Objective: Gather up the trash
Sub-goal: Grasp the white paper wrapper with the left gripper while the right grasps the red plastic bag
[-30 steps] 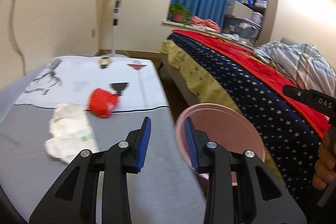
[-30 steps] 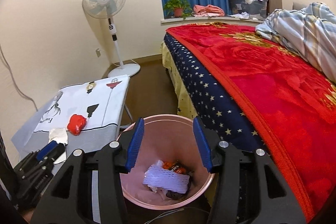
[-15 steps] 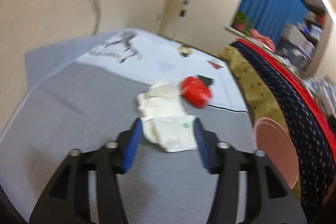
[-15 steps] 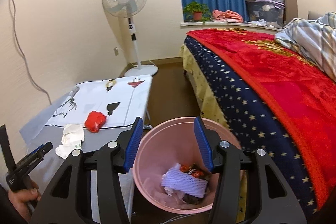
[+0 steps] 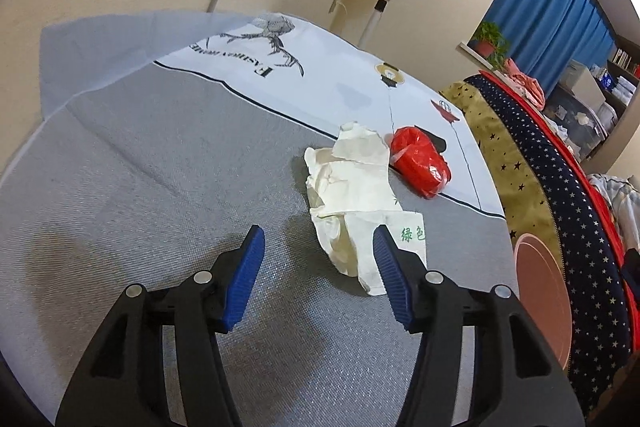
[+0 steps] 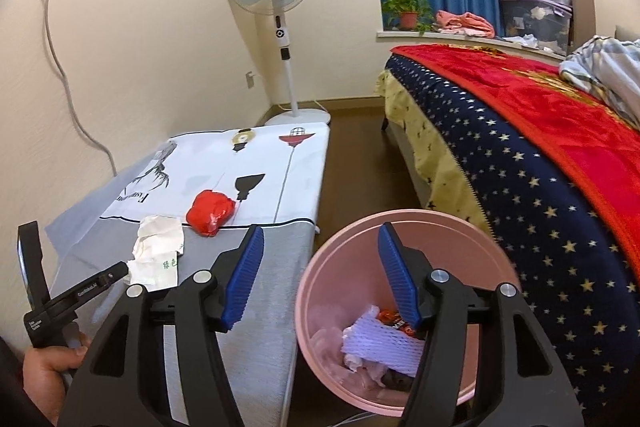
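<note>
Now left hand-held gripper (image 5: 318, 245) spread wide by crumpled white paper (image 5: 354, 195), right hand-held gripper (image 6: 320, 247) agape above pink bin (image 6: 404, 311)

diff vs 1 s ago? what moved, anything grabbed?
The left gripper swung away from the pink bin to the table and closed in on the white wrapper, which now lies partly between its open fingers; nothing grabbed yet. The right gripper, open and empty, stayed over the bin while its view shifted slightly. Wrapper and red bag have not moved.
</note>
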Demonstrator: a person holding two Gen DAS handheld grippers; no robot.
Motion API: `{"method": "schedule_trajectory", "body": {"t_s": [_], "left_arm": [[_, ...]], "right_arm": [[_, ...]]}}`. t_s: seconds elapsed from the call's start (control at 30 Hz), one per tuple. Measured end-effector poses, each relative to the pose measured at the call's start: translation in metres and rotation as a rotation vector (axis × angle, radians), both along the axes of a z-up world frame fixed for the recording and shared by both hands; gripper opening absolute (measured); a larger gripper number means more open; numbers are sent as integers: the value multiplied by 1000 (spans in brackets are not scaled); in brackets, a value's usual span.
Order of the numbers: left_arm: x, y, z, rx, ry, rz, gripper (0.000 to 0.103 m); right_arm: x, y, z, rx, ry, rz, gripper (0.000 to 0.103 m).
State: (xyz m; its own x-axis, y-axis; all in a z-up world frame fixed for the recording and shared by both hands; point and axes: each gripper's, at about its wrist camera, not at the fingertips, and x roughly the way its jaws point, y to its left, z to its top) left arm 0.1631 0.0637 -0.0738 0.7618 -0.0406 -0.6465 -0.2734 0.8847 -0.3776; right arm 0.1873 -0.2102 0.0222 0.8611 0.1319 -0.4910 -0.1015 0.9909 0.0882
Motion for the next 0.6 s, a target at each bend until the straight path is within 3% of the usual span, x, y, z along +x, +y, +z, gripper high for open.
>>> {"method": "schedule_trajectory", "body": {"t_s": [0.3, 0.5, 0.53, 0.6], "left_arm": [[9, -7, -1, 9, 5, -58, 53], [12, -5, -3, -14, 8, -75, 34], [12, -5, -3, -17, 8, -80, 25], [13, -6, -4, -25, 8, -96, 18]], "right_arm": [[14, 23, -15, 14, 18, 31, 67], [22, 41, -21, 19, 30, 70, 70], [24, 43, -21, 22, 33, 78, 71], [29, 50, -21, 29, 40, 91, 73]]}}
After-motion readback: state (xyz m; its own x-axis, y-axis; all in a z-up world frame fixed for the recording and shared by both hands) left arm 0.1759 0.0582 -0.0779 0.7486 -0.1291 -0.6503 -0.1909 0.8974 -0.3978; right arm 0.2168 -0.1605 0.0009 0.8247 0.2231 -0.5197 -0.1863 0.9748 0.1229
